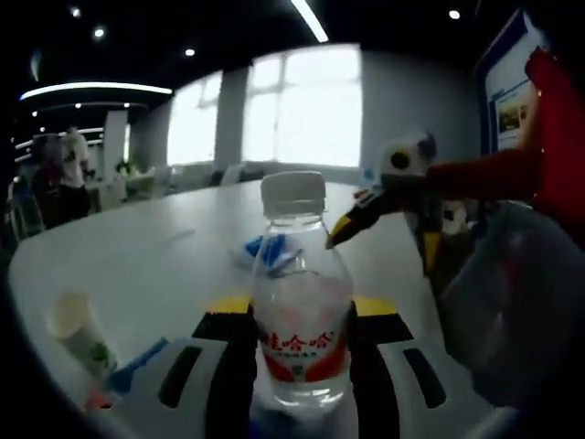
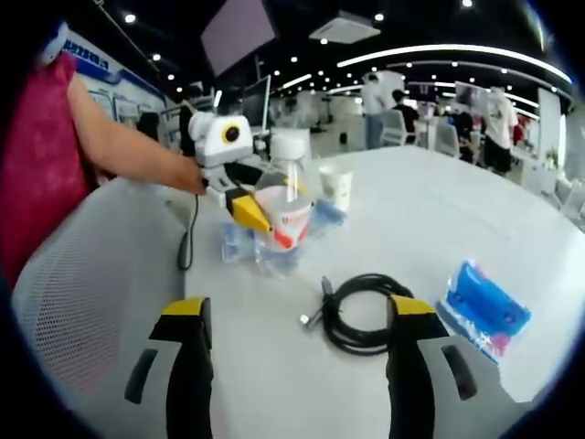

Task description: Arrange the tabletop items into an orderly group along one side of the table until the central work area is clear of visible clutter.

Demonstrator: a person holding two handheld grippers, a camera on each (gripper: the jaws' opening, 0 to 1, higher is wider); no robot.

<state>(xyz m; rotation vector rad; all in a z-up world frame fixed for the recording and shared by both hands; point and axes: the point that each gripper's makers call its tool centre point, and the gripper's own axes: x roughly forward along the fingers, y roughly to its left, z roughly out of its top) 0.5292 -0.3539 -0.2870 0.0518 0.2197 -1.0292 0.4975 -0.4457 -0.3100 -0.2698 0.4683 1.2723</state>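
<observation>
A clear water bottle (image 1: 294, 229) with a white cap and red label stands upright on the white table (image 1: 155, 247), with my left gripper (image 1: 302, 311) shut on its body. The right gripper view shows the same bottle (image 2: 285, 219) held in my left gripper (image 2: 249, 208), which a hand holds. My right gripper (image 2: 300, 305) is open over the table with nothing between its jaws; its yellow-tipped jaws (image 1: 352, 224) come in from the right, beyond the bottle. A coiled black cable (image 2: 366, 311) lies just ahead of it, and a blue packet (image 2: 484, 306) to the right.
A paper cup (image 1: 78, 329) lies tilted at the near left beside a blue pen-like item (image 1: 137, 361). Small blue packets (image 1: 274, 251) sit behind the bottle. A white mesh chair (image 2: 91, 274) stands at the table's edge. People stand far off.
</observation>
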